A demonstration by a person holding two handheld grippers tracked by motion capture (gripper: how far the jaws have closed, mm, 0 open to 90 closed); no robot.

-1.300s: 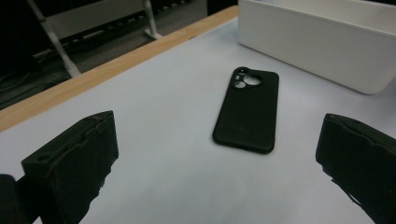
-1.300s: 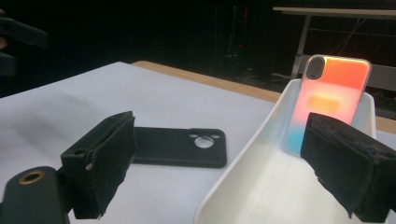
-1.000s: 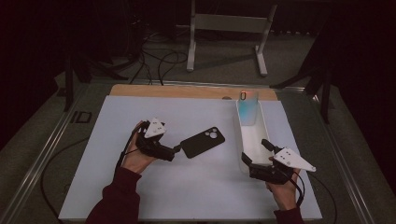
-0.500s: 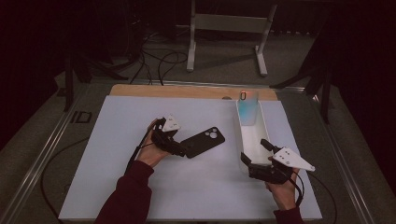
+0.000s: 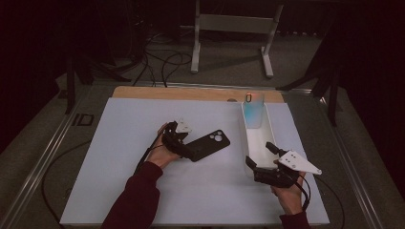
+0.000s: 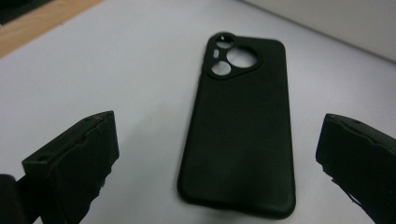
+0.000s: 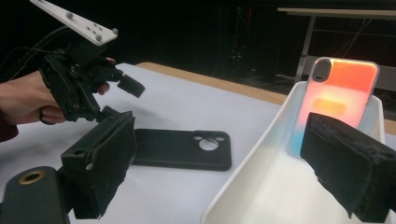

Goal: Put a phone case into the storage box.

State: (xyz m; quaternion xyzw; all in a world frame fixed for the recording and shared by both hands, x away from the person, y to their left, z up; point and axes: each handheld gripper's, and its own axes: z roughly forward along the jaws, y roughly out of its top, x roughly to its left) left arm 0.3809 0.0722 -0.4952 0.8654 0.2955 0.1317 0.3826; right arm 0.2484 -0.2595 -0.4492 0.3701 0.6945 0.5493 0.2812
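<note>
A: Though spread wide, left tongs (image 5: 191, 151) just reach the black phone case (image 5: 208, 144), flat on the counter (image 5: 119, 143), near end between the jaws, untouched?

B: Right. Right tongs (image 5: 259, 155) at five o'clock, also wide, astride the white tray (image 5: 257, 143); glowing phone (image 5: 252, 110) at twelve o'clock inside.

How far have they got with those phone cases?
One gradient phone case already stands in the white tray. In hand: the left gripper, jaws open, sits at the end of the black phone case, which lies flat on the table, not yet gripped. Left: probably lifting it into the tray, beside which the right gripper waits open.
</note>
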